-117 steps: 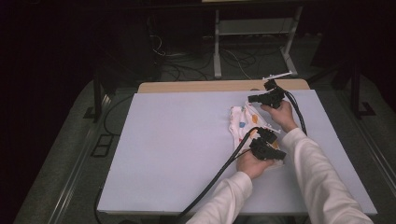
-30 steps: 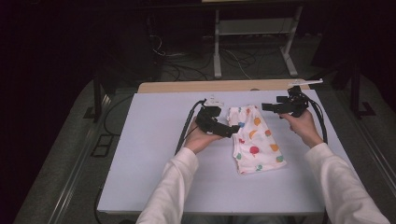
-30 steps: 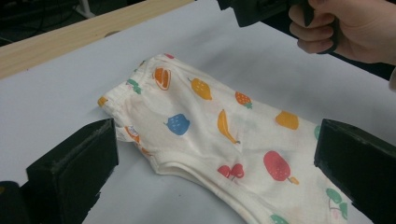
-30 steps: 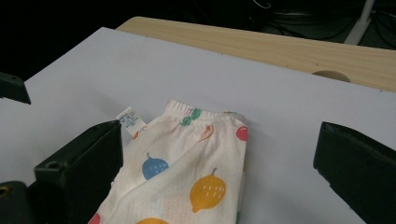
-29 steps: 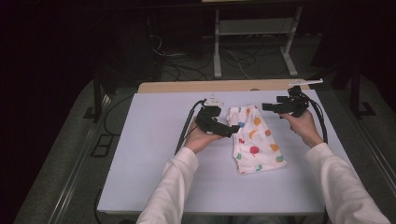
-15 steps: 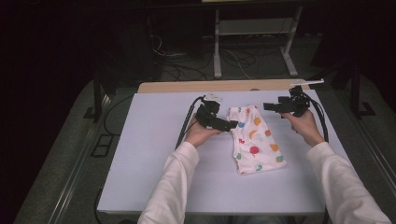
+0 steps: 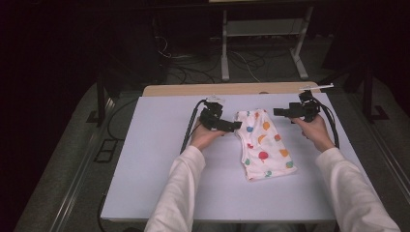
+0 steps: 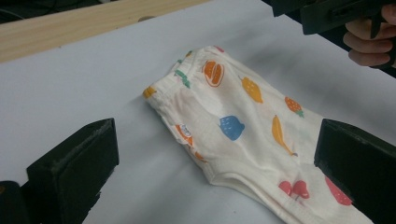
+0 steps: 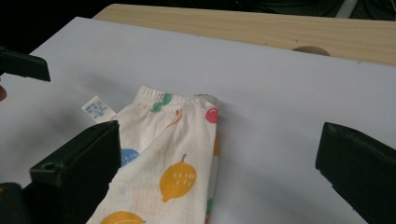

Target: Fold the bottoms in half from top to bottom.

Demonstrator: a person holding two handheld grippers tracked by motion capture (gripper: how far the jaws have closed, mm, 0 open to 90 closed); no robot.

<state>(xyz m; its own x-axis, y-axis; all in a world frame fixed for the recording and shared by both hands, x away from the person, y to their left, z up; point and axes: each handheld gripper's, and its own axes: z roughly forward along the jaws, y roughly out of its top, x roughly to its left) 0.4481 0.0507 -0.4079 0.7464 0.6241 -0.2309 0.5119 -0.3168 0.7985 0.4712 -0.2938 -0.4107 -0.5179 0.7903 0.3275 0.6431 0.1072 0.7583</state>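
A folded white garment (image 7: pixel 263 145) printed with coloured fruits lies flat on the white table cover (image 7: pixel 159 159), right of centre. My left gripper (image 7: pixel 234 126) hovers at its upper left edge, jaws open and pointing right. In the left gripper view the garment (image 8: pixel 243 126) lies between and beyond the wide-apart jaws of the left gripper (image 8: pixel 219 154). My right gripper (image 7: pixel 278 112) is held just right of the garment's far end, open and pointing left. In the right gripper view the waistband end of the garment (image 9: pixel 173 154) and its small label (image 9: pixel 98 109) sit ahead of the empty right gripper (image 9: pixel 219 163).
The wooden table edge (image 7: pixel 232 89) runs along the far side of the cover. Black cables (image 7: pixel 191 125) trail from both grippers over the table. A white metal stand (image 7: pixel 261 38) and loose wires are on the floor behind. Bare cover stretches left of and in front of the garment.
About four seconds ago both hands worked close together at the bunched garment on the right. Now it lies folded flat and the left gripper is on its left side. Over the last second, hardly any movement.
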